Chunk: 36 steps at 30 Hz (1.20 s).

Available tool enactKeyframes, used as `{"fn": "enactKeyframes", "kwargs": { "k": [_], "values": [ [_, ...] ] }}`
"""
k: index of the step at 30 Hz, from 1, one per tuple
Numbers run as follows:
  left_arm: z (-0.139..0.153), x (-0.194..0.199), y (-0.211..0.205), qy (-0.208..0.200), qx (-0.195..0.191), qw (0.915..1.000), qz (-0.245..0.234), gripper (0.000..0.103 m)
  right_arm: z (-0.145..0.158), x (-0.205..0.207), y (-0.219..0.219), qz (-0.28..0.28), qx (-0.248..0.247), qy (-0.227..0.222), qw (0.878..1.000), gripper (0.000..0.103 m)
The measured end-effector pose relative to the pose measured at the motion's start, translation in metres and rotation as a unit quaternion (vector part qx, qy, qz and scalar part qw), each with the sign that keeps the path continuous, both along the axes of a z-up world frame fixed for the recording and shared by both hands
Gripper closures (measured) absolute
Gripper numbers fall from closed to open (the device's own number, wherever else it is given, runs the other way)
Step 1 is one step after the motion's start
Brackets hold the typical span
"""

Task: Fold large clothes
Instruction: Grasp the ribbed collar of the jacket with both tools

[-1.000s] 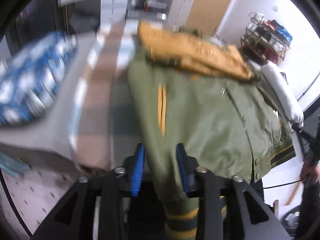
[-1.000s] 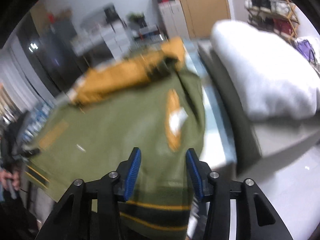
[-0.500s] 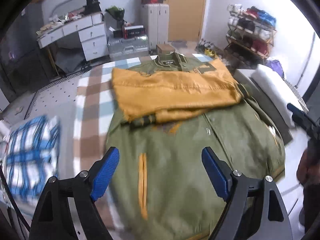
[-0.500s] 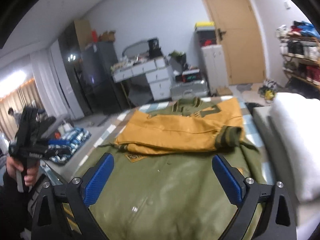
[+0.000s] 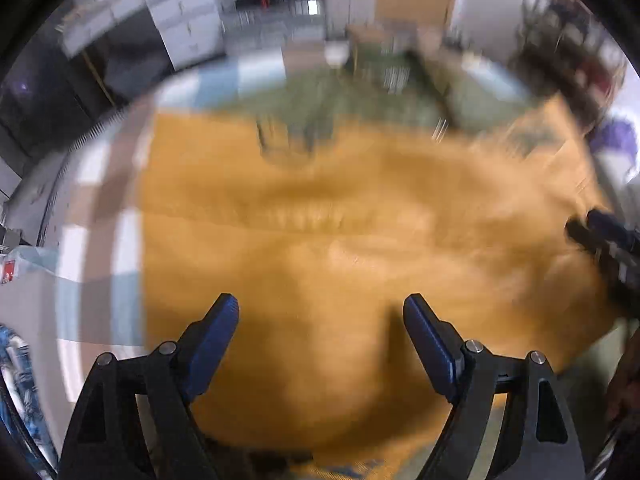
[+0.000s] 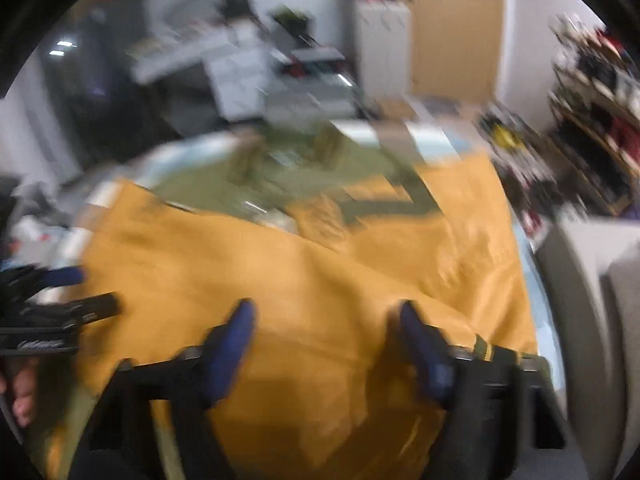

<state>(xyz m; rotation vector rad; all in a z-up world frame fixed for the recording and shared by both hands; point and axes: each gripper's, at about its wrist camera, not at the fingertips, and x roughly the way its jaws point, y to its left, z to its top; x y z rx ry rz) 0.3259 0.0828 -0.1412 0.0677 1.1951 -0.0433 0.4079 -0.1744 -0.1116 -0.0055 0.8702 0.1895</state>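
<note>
An olive green jacket (image 5: 340, 104) lies on the bed with its mustard orange sleeves (image 5: 320, 220) folded across the chest. My left gripper (image 5: 320, 304) hovers open and wide just over the orange fabric, nothing pinched. In the right wrist view the same sleeves (image 6: 280, 264) fill the middle and the green collar area (image 6: 248, 184) lies beyond. My right gripper (image 6: 326, 308) is over the orange cloth with its jaws closing. The cloth shows between the pads, but they do not press on it. Both views are blurred by motion.
The bed has a checked cover (image 5: 108, 184). A blue plaid cloth (image 5: 12, 360) lies at the lower left. A grey mattress edge with white bedding (image 6: 580, 280) runs along the right. Drawers (image 6: 236, 72) and a shoe rack (image 6: 592, 80) stand beyond the bed.
Both grippers let go of the green hem, opened, and swept forward over the jacket to the orange sleeves. The right jaws are narrower than half a second ago.
</note>
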Motion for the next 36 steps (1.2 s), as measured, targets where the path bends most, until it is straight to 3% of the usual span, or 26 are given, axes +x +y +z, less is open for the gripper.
{"fn": "enactKeyframes", "kwargs": {
  "k": [1, 2, 3, 5, 7, 10, 12, 13, 14, 16, 17, 19, 20, 22, 24, 27, 29, 32, 36],
  "values": [
    [-0.009, -0.003, 0.0, -0.01, 0.013, 0.9998, -0.009, 0.014, -0.022, 0.012, -0.005, -0.003, 0.001, 0.041, 0.999, 0.042],
    [-0.01, -0.006, -0.001, -0.02, 0.021, 0.9995, -0.012, 0.011, -0.031, 0.015, -0.003, 0.009, -0.007, 0.048, 0.999, 0.041],
    [-0.01, -0.008, 0.0, -0.017, 0.021, 0.9996, -0.012, 0.011, -0.027, 0.011, 0.003, 0.024, -0.035, 0.027, 0.999, 0.041],
    [-0.002, -0.007, 0.006, 0.014, 0.005, 0.9999, -0.004, 0.012, -0.028, 0.014, 0.012, 0.042, -0.068, 0.042, 0.996, 0.041],
    [0.019, -0.005, 0.009, 0.015, -0.032, 0.9993, -0.013, 0.012, -0.011, 0.011, 0.006, 0.055, -0.027, 0.018, 0.998, 0.041],
    [0.04, 0.001, 0.004, -0.032, -0.019, 0.9991, -0.021, 0.011, 0.006, 0.015, -0.008, 0.05, 0.057, -0.016, 0.997, 0.039],
    [0.023, 0.015, 0.001, 0.001, -0.011, 0.9997, -0.022, 0.011, 0.012, 0.021, -0.015, 0.037, 0.104, -0.028, 0.994, 0.039],
    [-0.001, 0.025, 0.003, 0.055, -0.013, 0.9982, -0.019, 0.011, 0.017, 0.022, -0.02, 0.022, 0.125, -0.051, 0.991, 0.039],
    [-0.02, 0.031, 0.005, 0.096, -0.009, 0.9951, -0.021, 0.001, 0.023, 0.023, -0.024, 0.012, 0.143, -0.074, 0.987, 0.038],
    [-0.017, 0.045, 0.018, 0.114, -0.018, 0.9934, -0.002, 0.004, 0.031, 0.025, -0.025, 0.01, 0.164, -0.103, 0.981, 0.034],
    [-0.01, 0.048, 0.023, 0.115, -0.022, 0.993, 0.012, 0.013, 0.034, 0.028, -0.02, 0.008, 0.168, -0.108, 0.98, 0.031],
    [0.022, 0.058, 0.03, 0.076, -0.037, 0.9961, 0.023, 0.016, 0.038, 0.037, -0.023, 0.011, 0.196, -0.109, 0.974, 0.031],
    [0.047, 0.066, 0.033, 0.035, -0.034, 0.9982, 0.033, 0.016, 0.041, 0.045, -0.023, 0.009, 0.213, -0.11, 0.971, 0.031],
    [0.073, 0.082, 0.032, -0.006, -0.053, 0.998, 0.034, 0.014, 0.041, 0.044, -0.036, 0.006, 0.274, -0.13, 0.953, 0.026],
    [0.079, 0.106, 0.024, -0.02, -0.035, 0.9984, 0.039, 0.014, 0.035, 0.044, -0.043, -0.004, 0.309, -0.152, 0.939, 0.018],
    [0.057, 0.153, 0.008, 0.013, -0.028, 0.999, 0.031, 0.014, 0.018, 0.039, -0.048, -0.008, 0.317, -0.174, 0.932, 0.017],
    [0.036, 0.182, -0.009, 0.032, -0.013, 0.999, 0.027, 0.014, 0.011, 0.04, -0.053, -0.009, 0.328, -0.166, 0.93, 0.015],
    [0.016, 0.205, -0.033, 0.042, 0.009, 0.999, 0.016, 0.014, 0.006, 0.052, -0.063, -0.003, 0.36, -0.125, 0.924, 0.015],
    [0.005, 0.215, -0.031, 0.047, 0.04, 0.998, 0.014, 0.016, 0.007, 0.053, -0.073, 0.008, 0.387, -0.122, 0.914, 0.014]
  ]
}}
